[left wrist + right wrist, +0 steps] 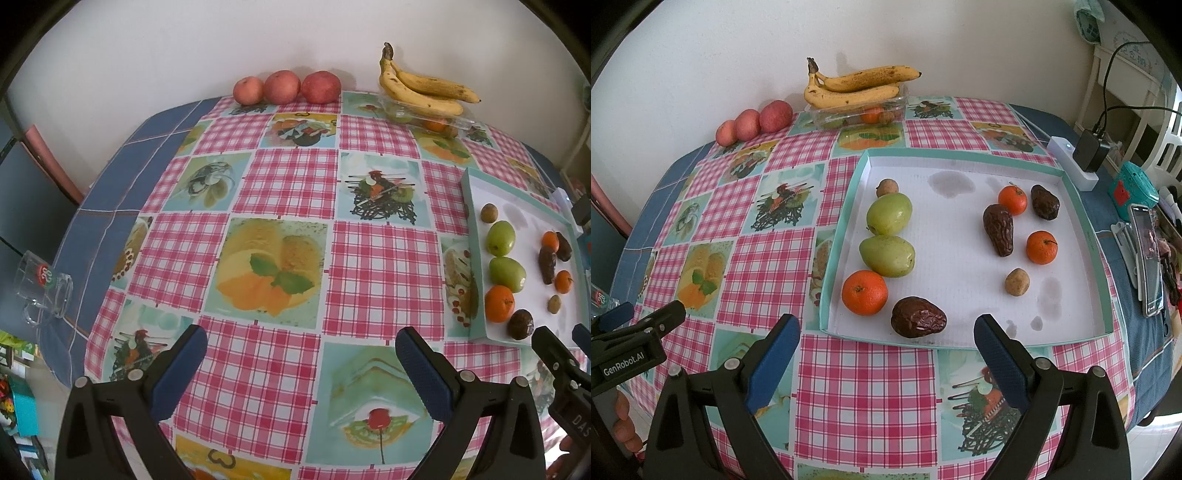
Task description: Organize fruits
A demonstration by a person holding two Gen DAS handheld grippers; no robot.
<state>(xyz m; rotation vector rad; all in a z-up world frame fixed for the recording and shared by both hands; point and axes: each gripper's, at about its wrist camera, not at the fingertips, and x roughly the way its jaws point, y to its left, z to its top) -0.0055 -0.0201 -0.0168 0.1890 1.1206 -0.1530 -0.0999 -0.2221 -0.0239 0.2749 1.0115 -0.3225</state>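
Both grippers hang low over the near edge of the table, and each one has its blue pads spread wide with nothing between them. In its own view the left gripper [301, 369] hovers over the checked tablecloth [288, 184], to the left of the tray. The right gripper [886, 356] points straight at the near rim of the shallow white tray [960, 347], just short of it.

Inside the tray the fruits lie mixed. On its left side I see a small brown fruit [887, 187], two green fruits [888, 213] [887, 255], a big orange [864, 292] and a wrinkled dark date [918, 317] in a loose column. On its right side are two small oranges [1012, 199] [1041, 247], two more dates [998, 229] [1045, 202] and another small brown fruit [1017, 281]. Along the wall at the far edge, three red apples [753, 123] sit in a row, touching one another. Beside them a clear plastic box [857, 112] holds some small fruits, and the bananas [857, 86] rest on top of it.

The kinds in the tray are not grouped together, so I judge that sorting is not finished here; how far along it is, I cannot tell. The date at the near rim is the closest piece to the right gripper. To take it, the pads must come around its soft, wrinkled body and close gently, because it may squash or roll.
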